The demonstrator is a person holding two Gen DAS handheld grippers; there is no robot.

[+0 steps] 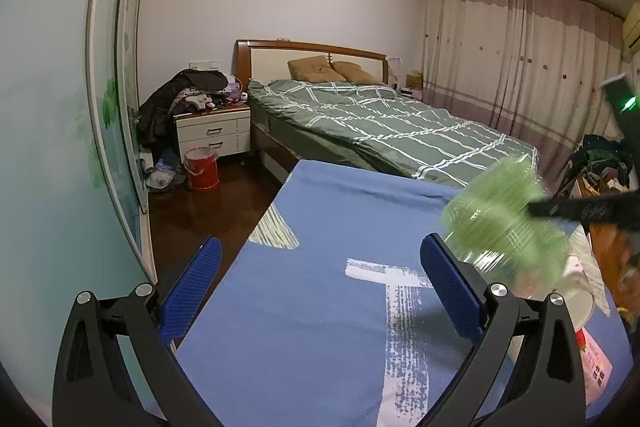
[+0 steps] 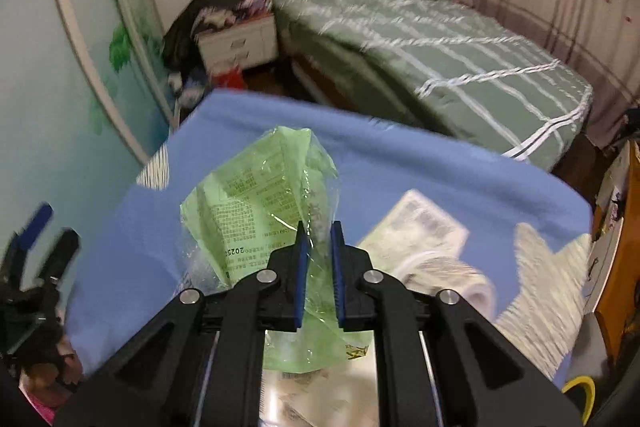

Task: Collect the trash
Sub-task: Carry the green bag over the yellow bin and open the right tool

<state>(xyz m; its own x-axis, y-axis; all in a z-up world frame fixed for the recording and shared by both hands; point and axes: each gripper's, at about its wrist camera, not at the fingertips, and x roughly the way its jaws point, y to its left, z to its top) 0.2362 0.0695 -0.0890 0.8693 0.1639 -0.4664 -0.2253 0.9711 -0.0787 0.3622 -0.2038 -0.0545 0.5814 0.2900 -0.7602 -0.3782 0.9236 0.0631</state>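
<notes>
- Over the blue-cloth tabletop (image 2: 400, 163): right tool (image 2: 319, 247) clamped on crinkly green printed plastic wrapper (image 2: 256, 195), lifted clear.
- Left tool (image 1: 320, 279) jaws apart, empty.
- Step: carrying. Next needs a bin; red bucket (image 1: 201, 169) likely.

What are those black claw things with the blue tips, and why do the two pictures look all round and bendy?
They are grabbers: a person holds one in each hand, and each carries a small camera with a very wide lens, which bends the picture. One picture looks along the left gripper, whose blue fingers stand wide apart with nothing between them. The other looks along the right gripper, which is pinched shut on a crinkly green plastic wrapper. That wrapper is trash being collected. Below is a surface covered by a blue cloth, with more packets lying on it, such as a pale packet. Behind is a bed with a green quilt.
</notes>
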